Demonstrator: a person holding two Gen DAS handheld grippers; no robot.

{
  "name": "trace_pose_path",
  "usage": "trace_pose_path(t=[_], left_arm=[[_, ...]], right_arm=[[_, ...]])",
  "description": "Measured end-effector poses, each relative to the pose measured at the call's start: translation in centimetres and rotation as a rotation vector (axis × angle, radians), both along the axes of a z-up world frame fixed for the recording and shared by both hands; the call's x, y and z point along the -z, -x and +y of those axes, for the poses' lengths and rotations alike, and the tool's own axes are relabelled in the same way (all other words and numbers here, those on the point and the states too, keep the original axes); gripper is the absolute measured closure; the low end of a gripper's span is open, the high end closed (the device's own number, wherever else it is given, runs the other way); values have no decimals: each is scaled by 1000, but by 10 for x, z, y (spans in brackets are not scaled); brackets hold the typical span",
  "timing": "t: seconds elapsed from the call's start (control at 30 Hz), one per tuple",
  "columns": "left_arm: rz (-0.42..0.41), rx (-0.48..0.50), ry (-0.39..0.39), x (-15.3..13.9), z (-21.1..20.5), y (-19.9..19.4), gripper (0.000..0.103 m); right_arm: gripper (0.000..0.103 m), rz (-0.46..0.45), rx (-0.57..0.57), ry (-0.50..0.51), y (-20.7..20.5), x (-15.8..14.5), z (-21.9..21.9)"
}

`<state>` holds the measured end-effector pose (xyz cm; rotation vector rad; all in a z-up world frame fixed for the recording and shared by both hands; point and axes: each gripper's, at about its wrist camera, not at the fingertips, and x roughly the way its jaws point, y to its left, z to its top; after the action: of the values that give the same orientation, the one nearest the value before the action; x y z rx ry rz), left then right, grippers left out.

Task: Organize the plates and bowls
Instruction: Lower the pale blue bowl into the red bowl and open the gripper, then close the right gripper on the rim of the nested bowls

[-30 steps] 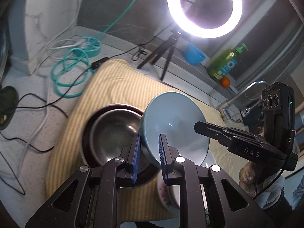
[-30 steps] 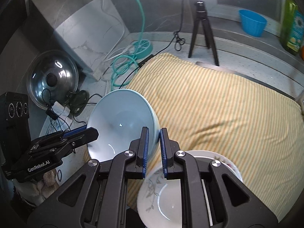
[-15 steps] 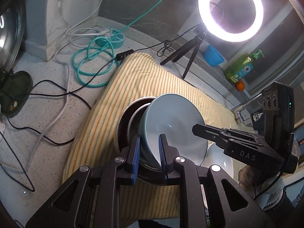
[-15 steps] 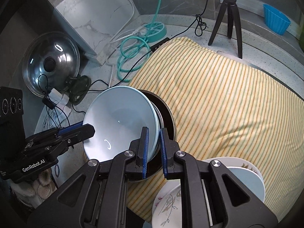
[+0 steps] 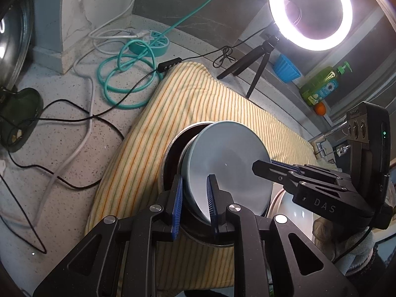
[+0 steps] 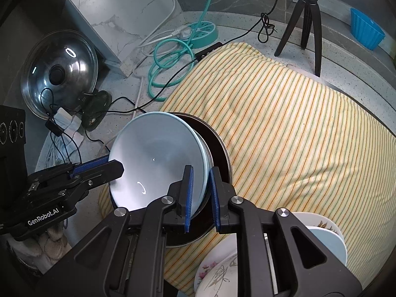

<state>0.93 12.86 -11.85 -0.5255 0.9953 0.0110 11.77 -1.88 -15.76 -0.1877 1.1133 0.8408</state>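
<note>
Pale blue bowl (image 5: 227, 163) has come down since a second ago: then it hung tilted above the striped cloth (image 6: 284, 128), beside the steel bowl; now it sits leaning inside the steel bowl (image 5: 184, 146), which itself nests in a dark-rimmed bowl (image 6: 217, 143) on the near-left part of that cloth. Left gripper (image 5: 195, 198) is clamped on the blue bowl's rim, one blue pad inside and one outside, same hold as before. Right gripper (image 6: 201, 195) straddles the opposite rim, but its jaws are opening: a gap shows between the outer pad and the bowl wall where half a second ago the pads were tight on it (the rim is between the fingers, not pressed). Views differ. The left wrist camera alone shows the lit ring light (image 5: 310, 12) on its tripod behind the cloth, with a green soap bottle (image 5: 321, 86) and an orange thing beside it. The right wrist camera alone shows the pot lid (image 6: 59, 74) leaning left of the cloth, and a stack of white flowered plates (image 6: 222, 269) with a pale blue dish on the cloth's near edge, just right of the bowls. Teal cable coil (image 6: 170, 61) lies behind the bowls in both.
</note>
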Motion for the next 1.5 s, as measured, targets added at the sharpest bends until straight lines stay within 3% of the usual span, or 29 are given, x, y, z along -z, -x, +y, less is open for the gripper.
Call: trace_pose_path(t=[0.1, 0.13, 0.37, 0.73, 0.93, 1.03, 1.23, 1.5], left_arm=[[-10, -3, -18, -2, 1, -1, 83], [-12, -8, -17, -3, 2, 0, 75], [-42, -47, -15, -11, 20, 11, 73], [-14, -133, 38, 10, 45, 30, 73], [-15, -123, 71, 14, 38, 30, 73], [-11, -109, 73, 17, 34, 27, 76], [-1, -80, 52, 18, 26, 21, 76], [20, -68, 81, 26, 24, 16, 84]], right_arm=[[57, -10, 9, -35, 1, -6, -4], [53, -11, 13, -47, 1, -8, -6], [53, 22, 73, -112, -7, -15, -28], [53, 115, 210, -187, -20, 0, -74], [54, 143, 194, -190, -16, 8, -71], [67, 149, 175, -180, -14, 11, -65], [79, 160, 161, -158, -13, 20, -56], [83, 179, 142, -138, -13, 28, -48]])
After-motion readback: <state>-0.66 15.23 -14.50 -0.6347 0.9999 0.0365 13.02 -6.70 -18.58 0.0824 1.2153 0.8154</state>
